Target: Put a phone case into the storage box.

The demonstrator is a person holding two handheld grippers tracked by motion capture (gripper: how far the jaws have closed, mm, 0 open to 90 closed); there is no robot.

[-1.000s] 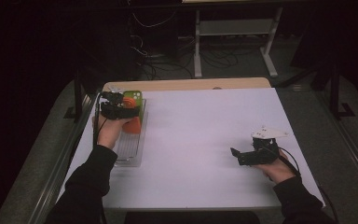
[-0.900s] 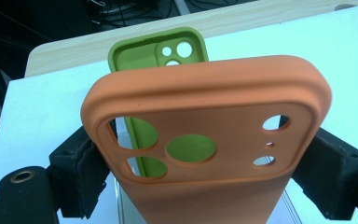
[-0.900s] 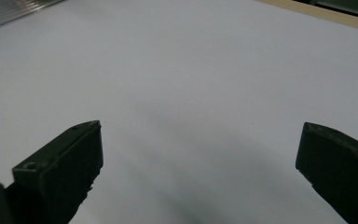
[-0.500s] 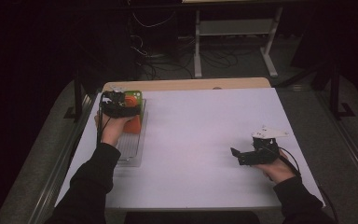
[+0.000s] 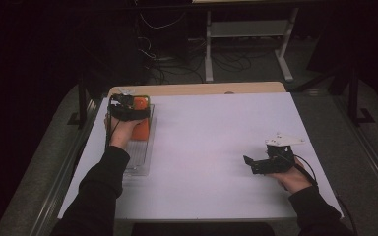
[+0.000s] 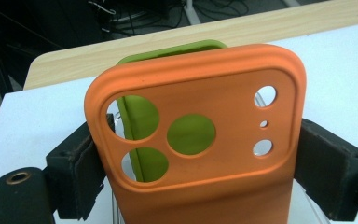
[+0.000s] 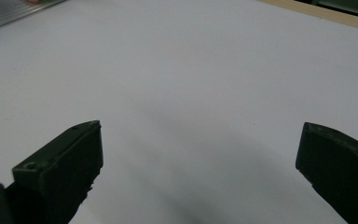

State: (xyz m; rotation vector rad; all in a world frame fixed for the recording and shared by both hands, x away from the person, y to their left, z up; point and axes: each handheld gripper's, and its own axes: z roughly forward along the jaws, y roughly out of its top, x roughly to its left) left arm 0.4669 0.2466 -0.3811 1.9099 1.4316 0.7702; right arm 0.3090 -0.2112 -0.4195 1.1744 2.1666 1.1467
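left tool (image 6: 191, 186): clamped across orange phone case (image 6: 200, 140) | green case (image 6: 177, 49) just behind it in clear tray (image 5: 137, 162) | right tool (image 7: 200, 177): apart over tabletop (image 7: 205, 70) | advice: lift straight, keep squeeze even

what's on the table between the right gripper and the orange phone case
Nothing: in the high view, bare white table runs from the right gripper to the orange phone case standing in the clear tray at the left gripper.

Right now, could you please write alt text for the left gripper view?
An orange phone case stands between the left gripper's black fingers, which touch its sides. A green case stands close behind it, over a white table.
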